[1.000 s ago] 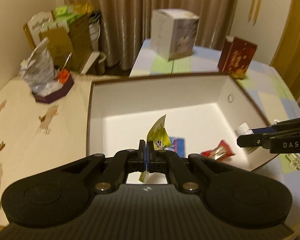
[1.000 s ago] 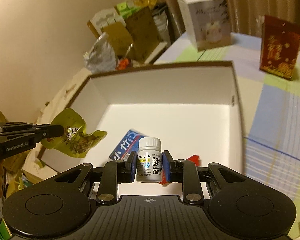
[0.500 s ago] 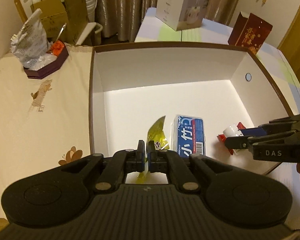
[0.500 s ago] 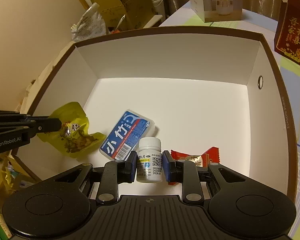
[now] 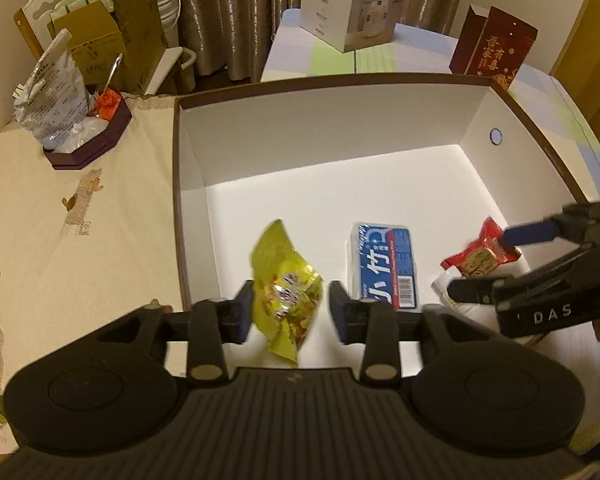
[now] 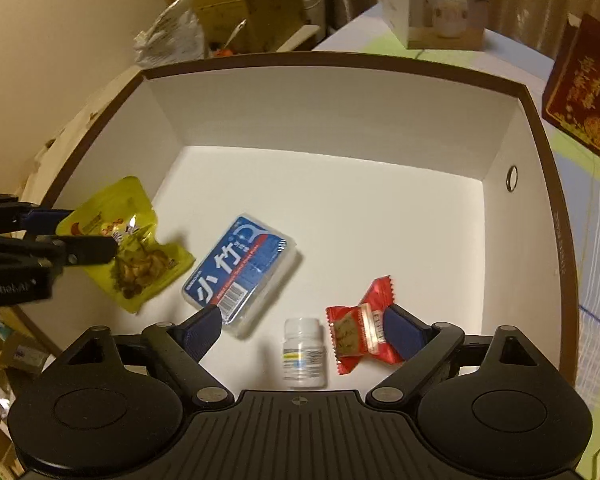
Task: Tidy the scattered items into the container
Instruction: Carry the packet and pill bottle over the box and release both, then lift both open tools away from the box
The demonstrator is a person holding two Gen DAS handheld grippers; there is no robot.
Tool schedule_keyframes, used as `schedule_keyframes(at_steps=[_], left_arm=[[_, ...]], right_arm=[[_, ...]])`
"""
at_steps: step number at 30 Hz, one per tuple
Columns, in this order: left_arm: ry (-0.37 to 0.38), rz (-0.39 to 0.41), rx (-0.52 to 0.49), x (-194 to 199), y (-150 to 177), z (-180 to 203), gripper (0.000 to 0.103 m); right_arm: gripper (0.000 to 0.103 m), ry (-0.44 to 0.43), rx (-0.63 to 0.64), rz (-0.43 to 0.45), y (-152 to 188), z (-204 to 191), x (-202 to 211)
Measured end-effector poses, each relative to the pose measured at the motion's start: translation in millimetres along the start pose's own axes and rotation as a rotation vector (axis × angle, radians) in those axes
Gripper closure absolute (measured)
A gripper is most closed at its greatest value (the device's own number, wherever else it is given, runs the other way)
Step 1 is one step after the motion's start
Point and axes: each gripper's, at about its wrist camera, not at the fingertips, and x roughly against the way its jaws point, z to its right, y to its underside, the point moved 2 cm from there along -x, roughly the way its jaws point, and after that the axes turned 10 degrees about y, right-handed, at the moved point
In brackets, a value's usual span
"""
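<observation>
Both grippers hung over the near end of the container (image 6: 516, 136), a white box with a brown rim, and both were releasing. The left gripper (image 5: 288, 312) had gone from pinching the yellow snack pouch (image 5: 286, 284) half a second earlier to jaws that were opening; the pouch lay blurred between the pads with a gap on each side, apparently dropping toward the floor of the box at about 7 o'clock in the left wrist view. The right gripper (image 6: 304, 330) had clamped the white pill bottle (image 6: 303, 354) until half a second earlier; its jaws were now opening and stood wide. The bottle sat between them, clear of both pads, blurred, at 6 o'clock in the right wrist view.

Contents already on the box floor, right wrist view:
- Blue flat case (image 6: 240, 270), at 9 o'clock from the bottle, close to the left pad of the right gripper.
- Red candy wrapper (image 6: 360, 330), at 3 o'clock from the bottle, partly in front of the right pad.

Judgement: both items were delivered inside the walls, so this pair of placements counted as done once they settled. Both grippers were free to withdraw and collect more. No further loose task items could be confirmed; the paper bags and boxes at 11 to 1 o'clock beyond the container appeared to be room clutter
</observation>
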Motion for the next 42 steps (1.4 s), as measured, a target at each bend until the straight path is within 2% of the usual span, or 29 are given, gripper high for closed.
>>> schedule_keyframes(at_steps=[3, 5, 14, 23, 42], left_arm=[[0.018, -0.015, -0.013, 0.5, 3.0, 6.6, 0.054], [0.036, -0.024, -0.017, 1.2, 5.5, 11.8, 0.034], [0.035, -0.018, -0.023, 10.6, 11.7, 25.6, 0.022], [0.019, 0.052, -0.039, 35.9, 10.9, 35.9, 0.02], [-0.038, 0.075, -0.027, 48.4, 30.9, 49.5, 0.019]], right_arm=[[0.01, 0.013, 0.008, -0.009, 0.0, 1.2, 2.3], [0.01, 0.025, 0.017, -0.008, 0.7, 0.8, 4.6], [0.01, 0.056, 0.02, 0.007, 9.9, 4.7, 16.1], [0.01, 0.069, -0.001, 0.043, 17.9, 10.0, 31.0], [0.01, 0.086, 0.017, 0.127, 37.0, 5.8, 64.2]])
